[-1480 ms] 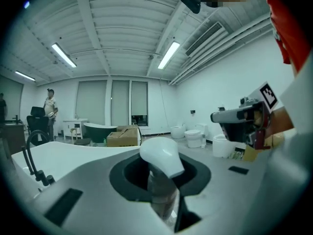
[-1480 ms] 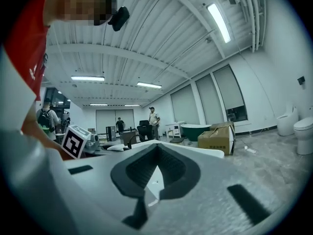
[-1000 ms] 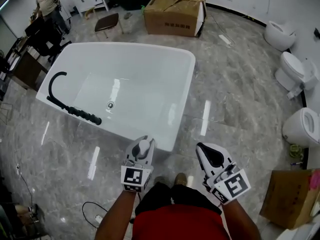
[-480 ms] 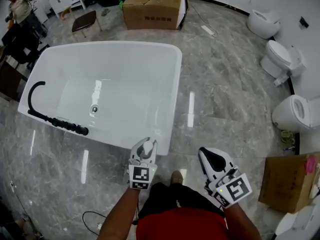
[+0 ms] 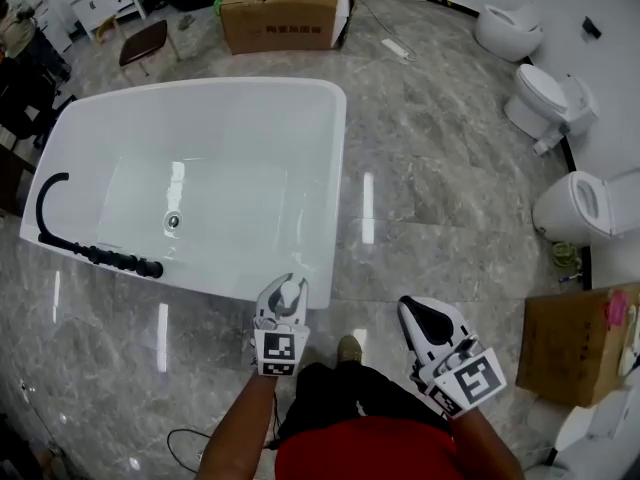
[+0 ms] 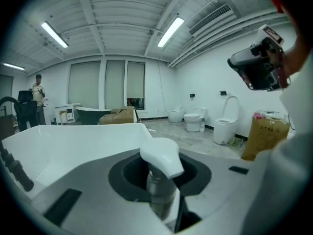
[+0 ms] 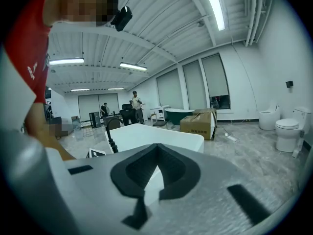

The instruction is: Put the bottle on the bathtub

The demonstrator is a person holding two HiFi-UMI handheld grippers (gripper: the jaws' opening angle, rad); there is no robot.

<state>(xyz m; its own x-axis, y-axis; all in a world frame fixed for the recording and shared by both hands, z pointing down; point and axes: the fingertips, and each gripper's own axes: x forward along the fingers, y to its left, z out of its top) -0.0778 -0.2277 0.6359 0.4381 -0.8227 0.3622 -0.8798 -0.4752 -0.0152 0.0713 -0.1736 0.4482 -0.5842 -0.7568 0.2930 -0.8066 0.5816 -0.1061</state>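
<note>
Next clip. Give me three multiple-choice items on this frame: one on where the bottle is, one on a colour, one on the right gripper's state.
1. Where is the bottle?
A) on the floor
B) in the left gripper's jaws
C) on a cardboard box

2. What colour is the tap fitting on the bathtub's rim?
A) black
B) gold
C) red

3. How is the right gripper?
A) shut on the bottle
B) wide open
C) shut, holding nothing

Answers:
1 B, the bottle's white pump head stands between that gripper's jaws.
2 A, the fitting shows black against the white bathtub.
3 C, its jaws meet with nothing between them.
</note>
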